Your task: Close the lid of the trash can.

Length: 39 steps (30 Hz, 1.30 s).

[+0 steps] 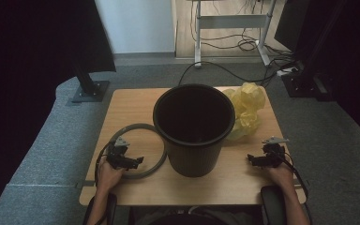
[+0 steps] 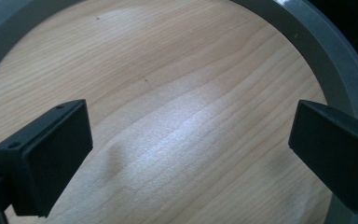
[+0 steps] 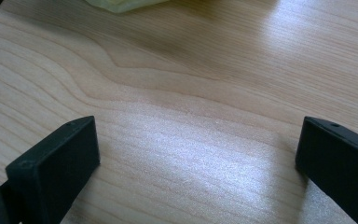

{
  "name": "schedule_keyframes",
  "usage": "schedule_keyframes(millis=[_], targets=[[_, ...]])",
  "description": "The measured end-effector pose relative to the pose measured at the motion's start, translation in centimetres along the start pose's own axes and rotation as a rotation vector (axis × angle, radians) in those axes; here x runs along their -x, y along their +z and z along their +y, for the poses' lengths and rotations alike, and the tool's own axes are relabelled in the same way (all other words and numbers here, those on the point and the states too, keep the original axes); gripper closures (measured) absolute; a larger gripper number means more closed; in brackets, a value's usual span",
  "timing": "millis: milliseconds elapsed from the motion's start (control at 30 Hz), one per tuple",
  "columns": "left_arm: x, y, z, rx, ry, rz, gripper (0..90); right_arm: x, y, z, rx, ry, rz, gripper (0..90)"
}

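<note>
Left hand-held gripper [image 1: 130, 161] jaws spread, nothing pinched, over grey ring [image 1: 155, 161] near edge, bench [image 1: 122, 105] at 8 o'clock. Right hand-held gripper [image 1: 258, 160] jaws spread, empty, at 4 o'clock. Black bucket [image 1: 193, 127] upright at centre, between both. Yellow bag [image 1: 244, 110] at 2 o'clock, touching bucket.

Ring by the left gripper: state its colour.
Grey, the ring lying flat on the table; clearest in the left gripper view.

dim high view with dark corners; gripper views show soft glare, blurred jaws.
</note>
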<state>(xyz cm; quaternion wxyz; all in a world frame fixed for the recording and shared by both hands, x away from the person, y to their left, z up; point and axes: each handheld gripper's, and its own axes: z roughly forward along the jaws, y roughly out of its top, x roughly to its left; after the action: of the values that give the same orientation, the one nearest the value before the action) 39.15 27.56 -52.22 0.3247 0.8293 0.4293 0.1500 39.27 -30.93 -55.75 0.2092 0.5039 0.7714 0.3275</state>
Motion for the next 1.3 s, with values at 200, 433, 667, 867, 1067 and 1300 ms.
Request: schedule_keyframes(millis=[200, 433, 667, 867, 1067, 1300], targets=[[-1.3, -0.7, 0.1, 0.019, -0.019, 0.037, 0.0, 0.0, 0.0, 0.0, 0.0, 0.0, 0.0, 0.0], [-3.8, -2.2, -0.3, 0.044, -0.077, 0.123, 0.0, -0.1, 0.0, 0.0, 0.0, -0.006, 0.005, 0.0], [-6.4, -2.2, -1.4, 0.014, -0.141, 0.181, 0.0, -0.1, 0.0, 0.0, 0.0, -0.011, 0.01, 0.0], [-7.8, -1.8, -2.3, 0.0, -0.194, 0.216, 0.0, -0.1, 0.0, 0.0, 0.001, -0.02, 0.02, 0.0], [-7.7, -0.5, -2.3, -0.031, -0.175, 0.193, 0.0, -0.2, 0.0, 0.0, 0.0, -0.029, 0.028, 0.0], [-7.7, 0.6, -2.6, -0.022, -0.175, 0.171, 0.0, -0.3, -0.1, -0.1, 0.001, -0.038, 0.036, 0.0]])
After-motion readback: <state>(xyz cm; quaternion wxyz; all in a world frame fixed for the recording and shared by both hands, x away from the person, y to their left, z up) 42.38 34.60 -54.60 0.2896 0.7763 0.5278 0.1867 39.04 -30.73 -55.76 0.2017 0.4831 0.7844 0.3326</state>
